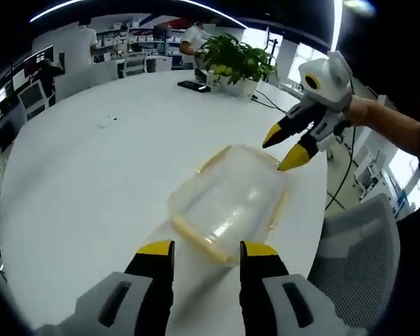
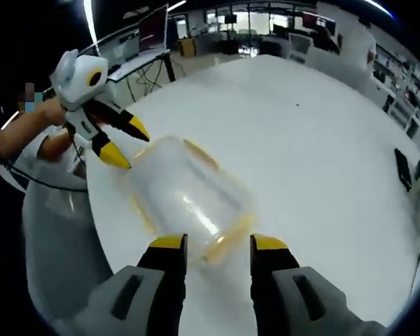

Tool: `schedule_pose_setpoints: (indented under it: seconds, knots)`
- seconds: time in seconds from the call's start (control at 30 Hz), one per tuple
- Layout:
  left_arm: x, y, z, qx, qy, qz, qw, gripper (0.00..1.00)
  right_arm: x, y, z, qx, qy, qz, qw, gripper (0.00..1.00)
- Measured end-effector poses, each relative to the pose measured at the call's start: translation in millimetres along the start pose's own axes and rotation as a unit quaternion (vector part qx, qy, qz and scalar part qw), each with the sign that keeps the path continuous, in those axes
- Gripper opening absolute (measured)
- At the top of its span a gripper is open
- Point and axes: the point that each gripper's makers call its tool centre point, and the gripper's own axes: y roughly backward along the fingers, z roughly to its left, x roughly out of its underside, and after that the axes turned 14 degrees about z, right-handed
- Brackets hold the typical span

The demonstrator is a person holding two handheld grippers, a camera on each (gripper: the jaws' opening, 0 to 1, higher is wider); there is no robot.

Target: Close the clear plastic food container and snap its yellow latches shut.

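Observation:
The clear plastic food container (image 1: 227, 199) with yellow latches (image 1: 196, 234) along its edges lies on the white table (image 1: 91, 161), blurred by motion. My left gripper (image 1: 207, 249) is open, its yellow tips just short of the container's near end. My right gripper (image 1: 283, 149) hangs open over the container's far right corner, held by a hand. In the right gripper view the container (image 2: 185, 196) lies just beyond the open right gripper (image 2: 218, 243), with a yellow latch (image 2: 227, 241) between the tips. The left gripper (image 2: 126, 145) stands open at the container's far left corner.
A potted plant (image 1: 238, 63) and a black phone (image 1: 194, 85) sit at the table's far side, with cables (image 1: 266, 101) beside them. A grey office chair (image 1: 357, 238) stands by the table edge close to the container. Desks and people fill the background.

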Motion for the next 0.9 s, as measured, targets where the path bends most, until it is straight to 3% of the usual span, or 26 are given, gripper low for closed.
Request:
schedule_pose_setpoints:
  seconds: [0.37,0.47,0.9]
  knots:
    - [0.2,-4,-3.3,0.019,0.039,0.001,0.9991,0.28,0.6,-5,4,-0.015,-0.026,0.0,0.9996,0.32]
    - [0.3,-6,-6.2,0.035,0.074,0.005,0.9966,0.25,1.3,-5,4,-0.016,-0.027,0.002,0.9995,0.32]
    - [-0.6,-11,-11.1,0.038,0.089,0.002,0.9953,0.31,1.7,-7,6,-0.02,-0.055,0.002,0.9983,0.36]
